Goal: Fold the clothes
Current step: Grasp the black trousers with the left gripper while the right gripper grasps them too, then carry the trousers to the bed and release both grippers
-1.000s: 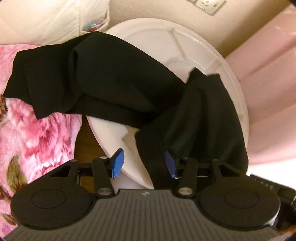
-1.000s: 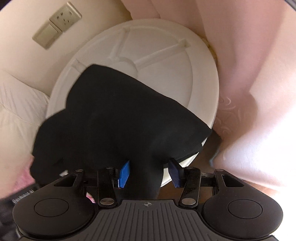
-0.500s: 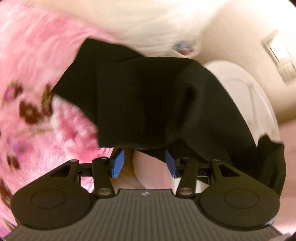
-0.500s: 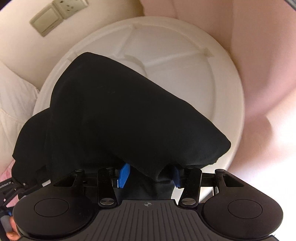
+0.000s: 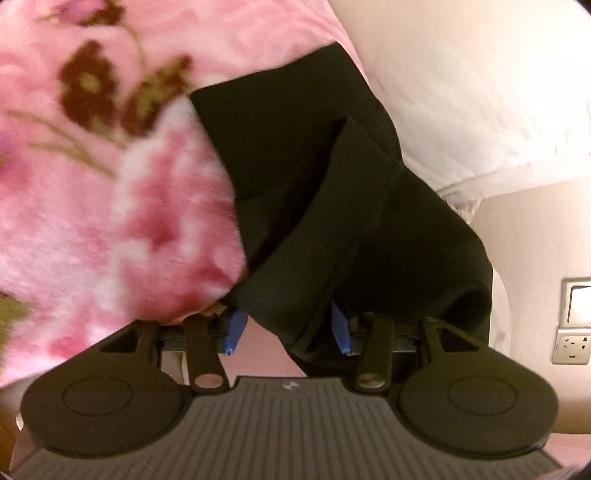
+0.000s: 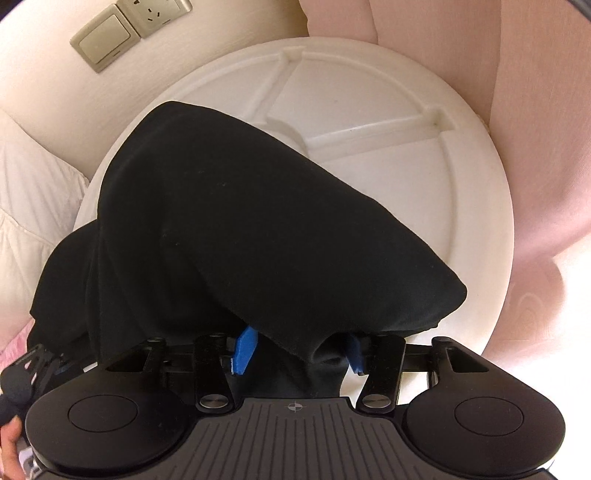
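Observation:
A black garment (image 6: 240, 229) lies bunched over the near part of a round white table (image 6: 424, 177) and trails onto a pink flowered blanket (image 5: 92, 184). In the left wrist view the black garment (image 5: 325, 206) hangs in folds between the blue pads. My left gripper (image 5: 286, 330) has its jaws apart with cloth between them. My right gripper (image 6: 297, 354) also has its jaws apart, with a fold of the garment draped over and between the blue pads. The fingertips are partly hidden by cloth.
A white pillow or quilt (image 5: 480, 92) lies beyond the garment. A wall switch and socket (image 6: 125, 29) sit behind the table. Pink curtain (image 6: 535, 110) hangs to the table's right. The other gripper's edge (image 6: 22, 380) shows at lower left.
My left gripper has swung left from the table toward the pink blanket and closer to the garment's end. My right gripper has moved in closer, and the cloth now covers its pads more.

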`<action>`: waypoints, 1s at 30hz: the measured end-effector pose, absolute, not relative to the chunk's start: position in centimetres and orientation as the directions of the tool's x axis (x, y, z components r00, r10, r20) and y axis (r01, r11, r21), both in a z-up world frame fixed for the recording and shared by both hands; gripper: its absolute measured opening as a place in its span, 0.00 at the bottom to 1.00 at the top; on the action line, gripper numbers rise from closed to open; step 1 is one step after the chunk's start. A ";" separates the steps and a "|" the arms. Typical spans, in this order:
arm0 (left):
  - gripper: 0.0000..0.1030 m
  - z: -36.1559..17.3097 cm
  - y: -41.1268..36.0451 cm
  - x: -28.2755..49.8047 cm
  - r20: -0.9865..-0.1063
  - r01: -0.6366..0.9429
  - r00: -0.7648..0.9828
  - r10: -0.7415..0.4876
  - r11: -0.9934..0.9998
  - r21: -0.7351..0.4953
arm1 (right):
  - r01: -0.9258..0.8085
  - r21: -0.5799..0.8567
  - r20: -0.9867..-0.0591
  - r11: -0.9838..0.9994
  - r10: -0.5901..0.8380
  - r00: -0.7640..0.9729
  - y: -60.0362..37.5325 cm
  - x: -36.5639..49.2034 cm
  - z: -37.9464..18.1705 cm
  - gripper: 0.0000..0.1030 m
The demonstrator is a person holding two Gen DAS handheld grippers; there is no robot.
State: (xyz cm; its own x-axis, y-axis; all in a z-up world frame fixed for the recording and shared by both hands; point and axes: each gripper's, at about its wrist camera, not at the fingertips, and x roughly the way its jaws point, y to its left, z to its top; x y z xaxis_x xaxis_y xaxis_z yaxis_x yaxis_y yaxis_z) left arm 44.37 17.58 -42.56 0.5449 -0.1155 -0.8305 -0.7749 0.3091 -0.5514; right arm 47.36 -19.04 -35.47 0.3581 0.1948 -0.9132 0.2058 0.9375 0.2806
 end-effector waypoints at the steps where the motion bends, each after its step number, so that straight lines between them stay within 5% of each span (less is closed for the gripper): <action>1: 0.09 -42.5 17.4 44.7 -0.818 -0.756 0.561 -0.128 0.322 -0.569 | 0.203 0.280 -0.912 0.938 0.194 0.361 -19.1 47.2 -35.5 0.44; 6: 0.06 -38.2 17.5 45.4 -0.811 -0.675 0.572 -0.124 0.490 -0.551 | 0.159 0.320 -0.886 0.934 0.235 0.400 -19.3 46.6 -33.6 0.06; 11: 0.06 -30.8 17.8 42.8 -0.740 -0.543 0.665 -0.098 0.617 -0.570 | 0.071 0.356 -0.813 0.932 0.271 0.516 -18.1 46.3 -28.3 0.05; 20: 0.05 -17.0 19.6 30.9 -0.567 -0.364 0.821 -0.057 0.713 -0.600 | -0.329 0.489 -0.515 0.808 0.572 0.638 -11.5 44.2 -15.3 0.05; 30: 0.05 -5.6 26.5 2.2 -0.396 -0.555 0.830 0.392 0.648 -0.522 | -0.666 0.590 -0.292 0.457 0.889 0.352 3.5 32.7 -5.3 0.05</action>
